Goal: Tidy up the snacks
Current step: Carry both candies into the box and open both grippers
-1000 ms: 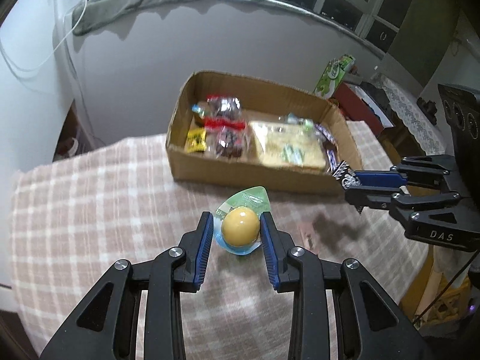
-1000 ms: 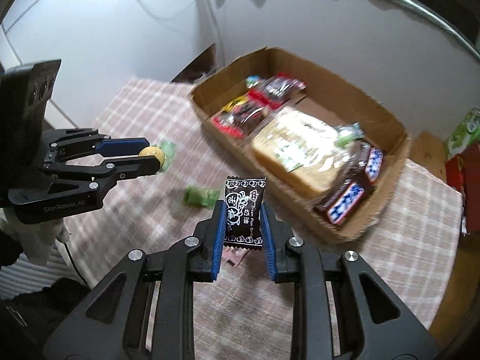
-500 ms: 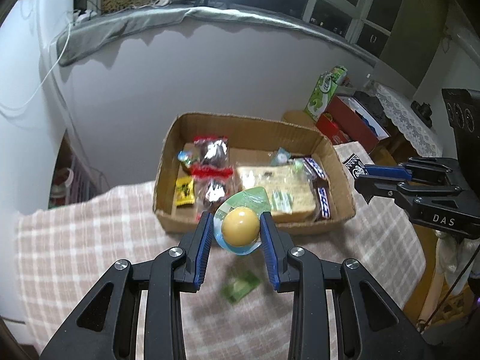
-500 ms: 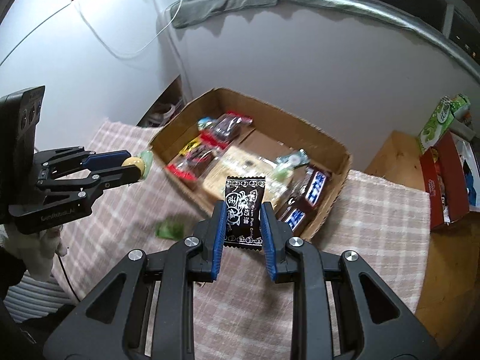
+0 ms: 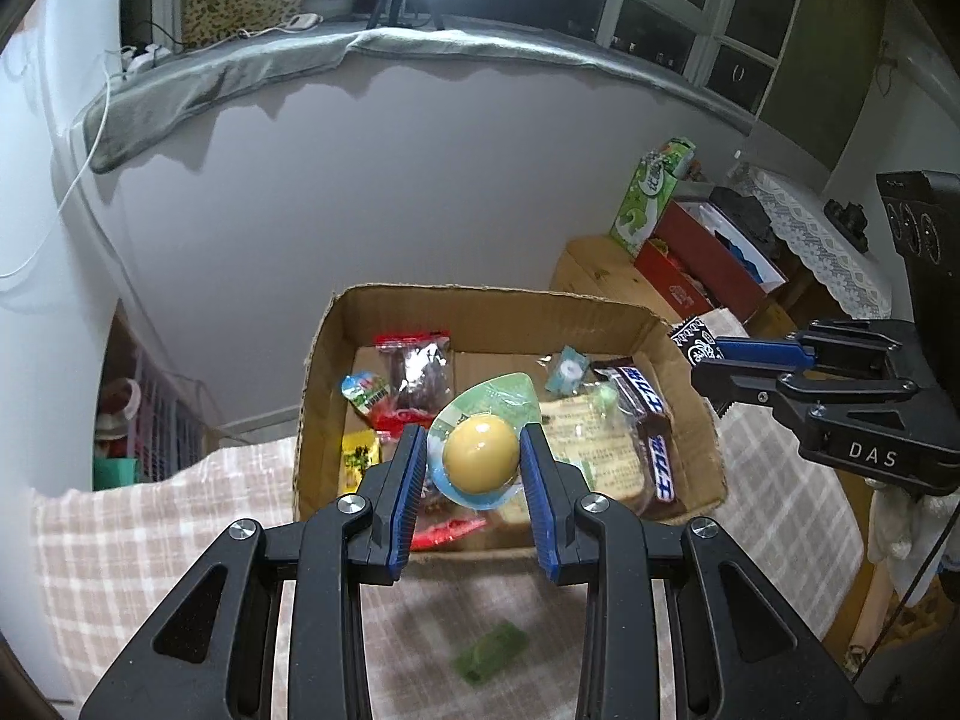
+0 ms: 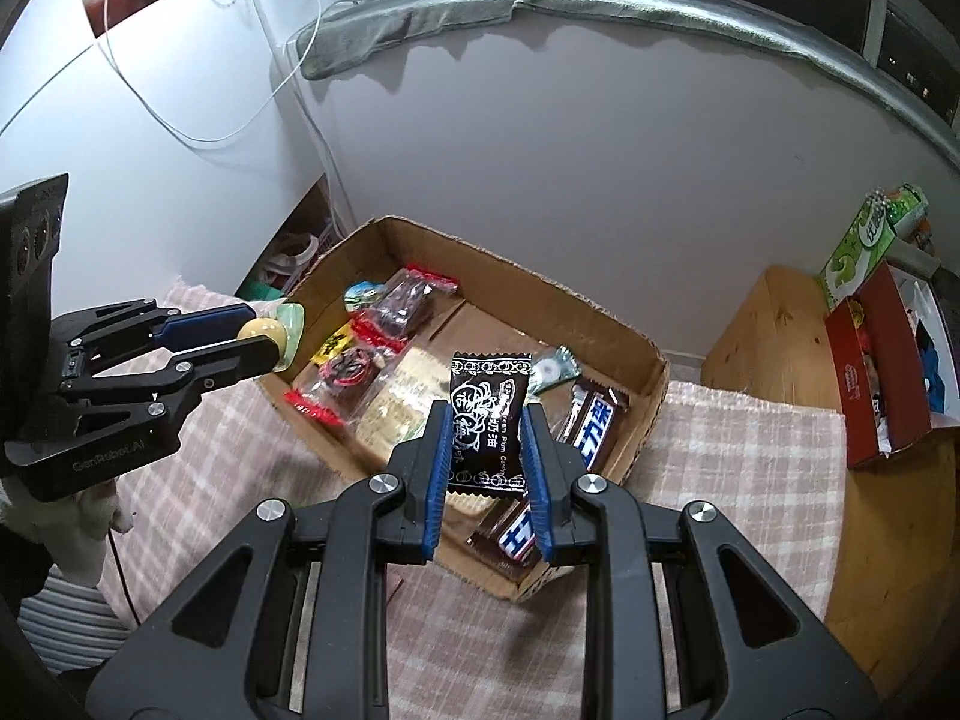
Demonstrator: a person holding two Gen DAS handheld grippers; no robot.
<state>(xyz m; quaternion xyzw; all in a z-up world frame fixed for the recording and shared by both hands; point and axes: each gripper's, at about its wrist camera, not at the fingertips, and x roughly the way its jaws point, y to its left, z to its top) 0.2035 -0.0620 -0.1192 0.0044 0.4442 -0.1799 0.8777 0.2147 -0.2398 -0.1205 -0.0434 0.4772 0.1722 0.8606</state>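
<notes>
My left gripper (image 5: 474, 471) is shut on a yellow jelly cup (image 5: 481, 461) with a green and blue lid, held above the near wall of the cardboard box (image 5: 480, 303). In the right wrist view the same cup (image 6: 264, 330) shows at the left gripper (image 6: 267, 341) beside the box's left end. A black candy packet (image 6: 489, 420) with white print stands upright in my right gripper (image 6: 487, 459), which is shut on it over the box (image 6: 654, 387). The packet's tip (image 5: 693, 341) shows in the left wrist view at the right gripper (image 5: 705, 366). Inside the box lie red-edged packets (image 5: 414, 369), a bread pack (image 5: 600, 450) and chocolate bars (image 6: 594, 420).
A green candy (image 5: 491, 651) lies on the checked tablecloth (image 5: 150, 528) in front of the box. To the right stand a wooden side table (image 6: 774, 348), a red box (image 6: 870, 372) and a green carton (image 6: 864, 240). A white wall rises close behind the table.
Both grippers have moved forward and up from the tablecloth to the box, each keeping its snack. The green candy on the cloth now lies behind the left gripper's fingers.
</notes>
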